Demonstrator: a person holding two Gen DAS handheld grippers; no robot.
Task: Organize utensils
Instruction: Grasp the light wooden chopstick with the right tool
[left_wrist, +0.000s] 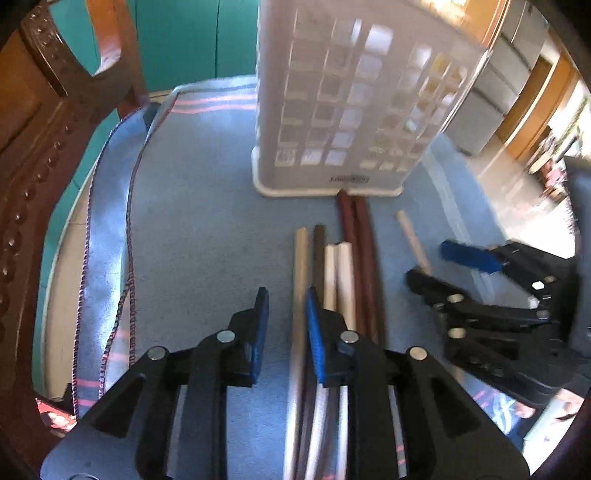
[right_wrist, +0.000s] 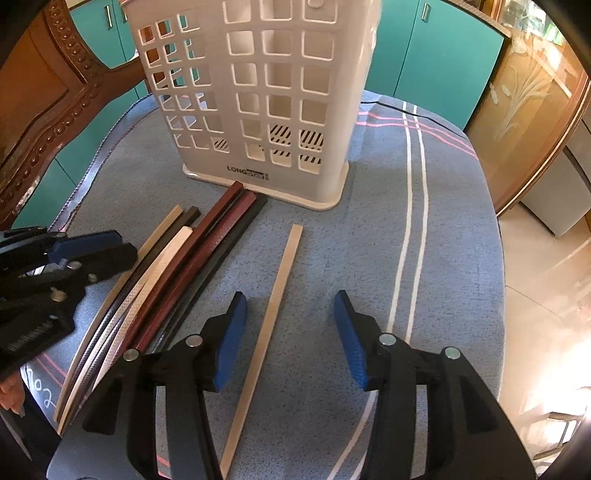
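Though blurred leftward, basket (right_wrist: 258, 99) lettering rightward

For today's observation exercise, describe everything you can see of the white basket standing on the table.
The white basket is a tall, upright plastic holder with walls pierced by rows of square holes and a solid flared foot. Dark lettering is printed low on its front. A slotted floor shows through the lowest holes. No utensils show through its holes. It stands on the blue cloth, beyond both grippers, and the ends of the dark red sticks lie against its foot.
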